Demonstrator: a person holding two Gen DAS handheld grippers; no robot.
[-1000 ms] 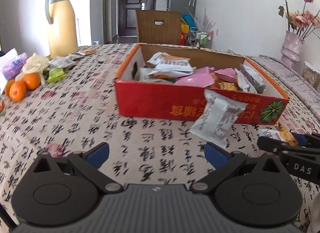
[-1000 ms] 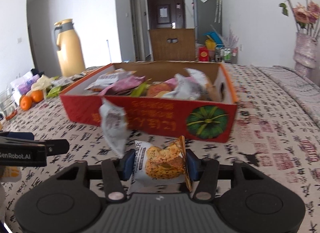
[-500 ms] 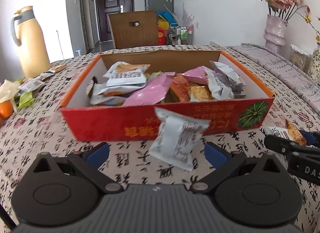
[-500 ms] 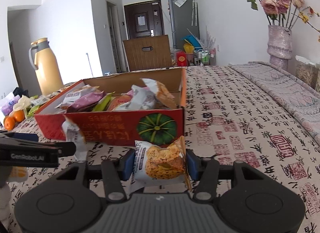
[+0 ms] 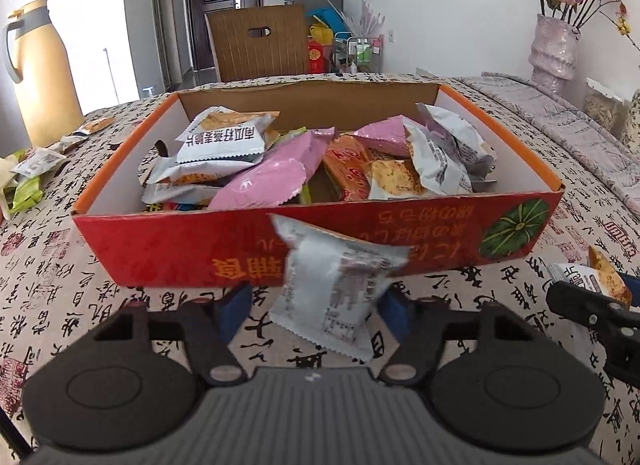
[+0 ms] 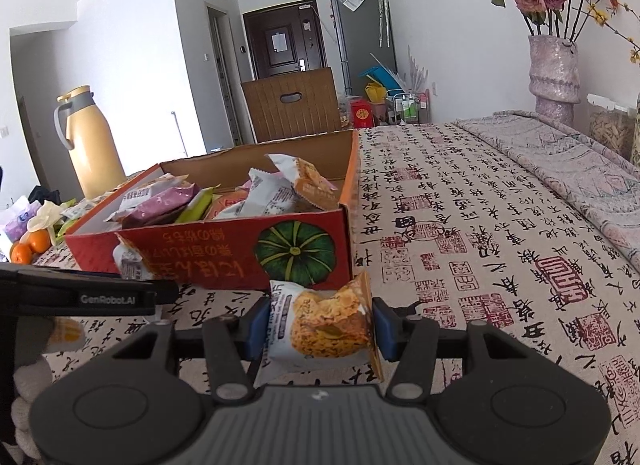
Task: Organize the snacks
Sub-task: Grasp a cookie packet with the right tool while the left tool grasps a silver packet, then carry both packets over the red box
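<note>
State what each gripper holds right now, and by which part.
The right gripper clamps the orange snack packet across its side edges. The left gripper has been closing around a white packet; a grip cannot be told.

The counter (image 5: 80, 285), draped in a beige cloth printed with black characters and red seals, fills the lower frame. A red cardboard box (image 5: 180, 253) of snack packets sits at its centre. At far left lie loose packets (image 5: 36, 161), oranges (image 6: 30, 247) and a yellow thermos jug (image 5: 40, 77).
</note>
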